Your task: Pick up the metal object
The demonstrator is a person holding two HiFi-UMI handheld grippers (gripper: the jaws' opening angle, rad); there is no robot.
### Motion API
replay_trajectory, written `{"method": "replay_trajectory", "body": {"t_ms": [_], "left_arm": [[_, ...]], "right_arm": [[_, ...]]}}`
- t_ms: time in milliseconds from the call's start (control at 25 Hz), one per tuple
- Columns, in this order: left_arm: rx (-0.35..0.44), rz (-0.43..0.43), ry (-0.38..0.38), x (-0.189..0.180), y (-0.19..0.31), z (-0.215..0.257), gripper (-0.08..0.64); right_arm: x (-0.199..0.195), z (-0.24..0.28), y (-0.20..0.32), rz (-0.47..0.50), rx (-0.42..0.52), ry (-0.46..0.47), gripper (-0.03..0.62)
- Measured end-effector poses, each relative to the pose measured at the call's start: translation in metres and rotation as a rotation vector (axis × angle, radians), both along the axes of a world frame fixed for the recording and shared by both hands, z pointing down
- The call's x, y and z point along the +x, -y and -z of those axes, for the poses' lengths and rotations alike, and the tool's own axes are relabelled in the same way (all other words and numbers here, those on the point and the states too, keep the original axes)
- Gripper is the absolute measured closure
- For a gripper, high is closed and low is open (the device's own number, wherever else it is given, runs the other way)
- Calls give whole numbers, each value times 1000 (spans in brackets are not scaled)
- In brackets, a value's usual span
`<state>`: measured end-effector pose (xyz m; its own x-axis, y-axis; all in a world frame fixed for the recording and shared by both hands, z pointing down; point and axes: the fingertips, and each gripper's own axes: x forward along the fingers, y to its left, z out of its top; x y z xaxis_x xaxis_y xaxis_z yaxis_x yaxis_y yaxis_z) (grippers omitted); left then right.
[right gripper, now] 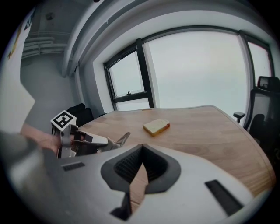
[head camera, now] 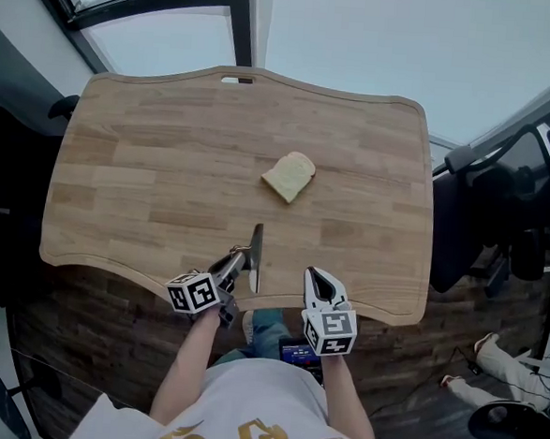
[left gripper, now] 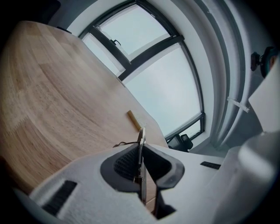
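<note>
My left hand-held gripper point(head camera: 238, 262) is clamped on the thin metal blade point(head camera: 256, 243), pads pressing its flat faces, likely for a firm lift off the table point(head camera: 148, 158). My right hand-held gripper point(head camera: 320, 279) waits alongside, closed and empty.

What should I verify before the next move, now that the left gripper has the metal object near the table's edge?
1. Left gripper shut on the metal object, which sits edge-on between its jaws: ok.
2. Metal object lifted clear of the table: cannot tell.
3. Right gripper holds nothing, jaws together: ok.
4. Right gripper apart from the metal object: ok.
5. Bread slice farther up the table, away from both grippers: ok.
</note>
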<state>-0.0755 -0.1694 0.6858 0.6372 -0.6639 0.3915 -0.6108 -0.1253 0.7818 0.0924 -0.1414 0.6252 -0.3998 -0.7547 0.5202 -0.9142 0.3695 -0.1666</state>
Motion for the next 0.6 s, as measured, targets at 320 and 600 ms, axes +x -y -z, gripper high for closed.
{"method": "replay_trajectory", "body": {"t_ms": [320, 600], "left_arm": [[76, -1, -8, 7, 5, 30, 518], [155, 1, -6, 7, 2, 70, 518]], "right_arm": [[4, 18, 0, -16, 41, 4, 581], [2, 44, -4, -16, 92, 34, 581]]}}
